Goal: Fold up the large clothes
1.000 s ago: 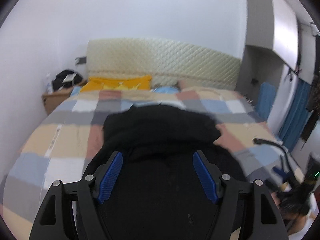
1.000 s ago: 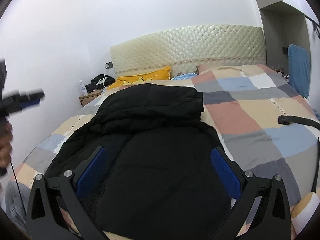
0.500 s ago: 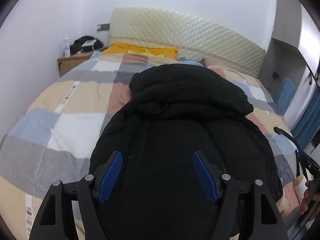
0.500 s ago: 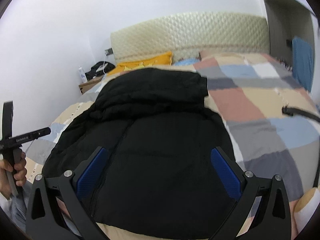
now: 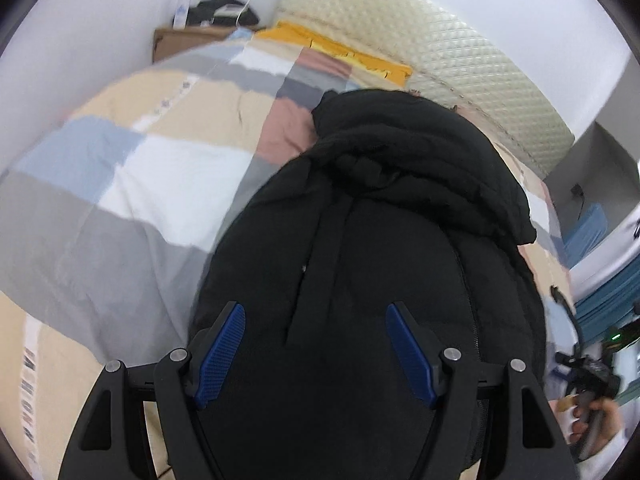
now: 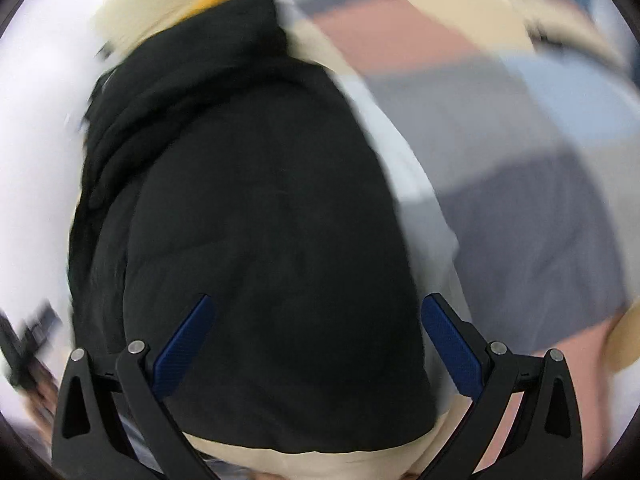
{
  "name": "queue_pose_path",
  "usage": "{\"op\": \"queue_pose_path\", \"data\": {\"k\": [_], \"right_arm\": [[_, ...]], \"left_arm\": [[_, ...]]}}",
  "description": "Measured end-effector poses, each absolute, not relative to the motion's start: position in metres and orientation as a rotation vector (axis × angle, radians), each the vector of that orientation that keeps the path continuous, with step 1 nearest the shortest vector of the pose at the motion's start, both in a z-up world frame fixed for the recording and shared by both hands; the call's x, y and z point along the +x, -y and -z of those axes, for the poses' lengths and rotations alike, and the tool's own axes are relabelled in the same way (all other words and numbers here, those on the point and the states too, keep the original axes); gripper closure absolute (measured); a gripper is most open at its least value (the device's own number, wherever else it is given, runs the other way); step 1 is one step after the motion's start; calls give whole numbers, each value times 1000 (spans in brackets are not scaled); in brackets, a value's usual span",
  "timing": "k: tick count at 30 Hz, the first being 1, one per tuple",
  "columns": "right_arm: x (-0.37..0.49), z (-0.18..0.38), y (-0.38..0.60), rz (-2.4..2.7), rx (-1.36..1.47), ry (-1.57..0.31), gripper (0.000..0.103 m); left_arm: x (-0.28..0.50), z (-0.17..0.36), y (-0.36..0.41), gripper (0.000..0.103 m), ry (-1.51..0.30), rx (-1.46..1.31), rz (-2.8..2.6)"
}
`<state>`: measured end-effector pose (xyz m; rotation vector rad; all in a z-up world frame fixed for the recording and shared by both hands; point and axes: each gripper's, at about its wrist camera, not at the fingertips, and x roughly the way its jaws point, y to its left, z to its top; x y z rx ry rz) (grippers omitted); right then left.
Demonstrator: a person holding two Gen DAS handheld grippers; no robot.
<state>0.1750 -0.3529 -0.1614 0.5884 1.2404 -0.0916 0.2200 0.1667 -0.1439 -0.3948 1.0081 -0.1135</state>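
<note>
**Black hooded jacket spread on the patchwork bed**

Black hooded jacket (image 5: 384, 248) lies flat on the checked quilt (image 5: 152, 168), hood bunched toward the quilted headboard (image 5: 472, 76), near a yellow pillow (image 5: 344, 50). The left gripper (image 5: 316, 344) hovers over the jacket's lower part, jaws wide apart, holding nothing. The right gripper (image 6: 316, 344), in a motion-blurred view, is likewise spread wide and empty above the hem.

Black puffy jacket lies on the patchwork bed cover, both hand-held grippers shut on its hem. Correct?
Not quite: the black puffy jacket lies on the patchwork bed cover, but both wrist views show the left hand-held gripper and right hand-held gripper open, gripping nothing.
</note>
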Motion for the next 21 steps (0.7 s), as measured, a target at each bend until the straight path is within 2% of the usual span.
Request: {"op": "queue_pose_path", "data": {"k": [5,12,17,21], "right_arm": [[161,206,388,199,813,-1340,0],[170,221,361,46,821,-1443,0],[163,209,348,-114,908,-1362,0],[162,179,337,-271,908,-1259,0]], "left_arm": [[230,162,-174,30,-1070,-451,98],[246,184,-159,30,-1151,-435,123],[245,185,-167,30,-1140,-495,127],[244,188,-173,30,-1148,-538,119]]}}
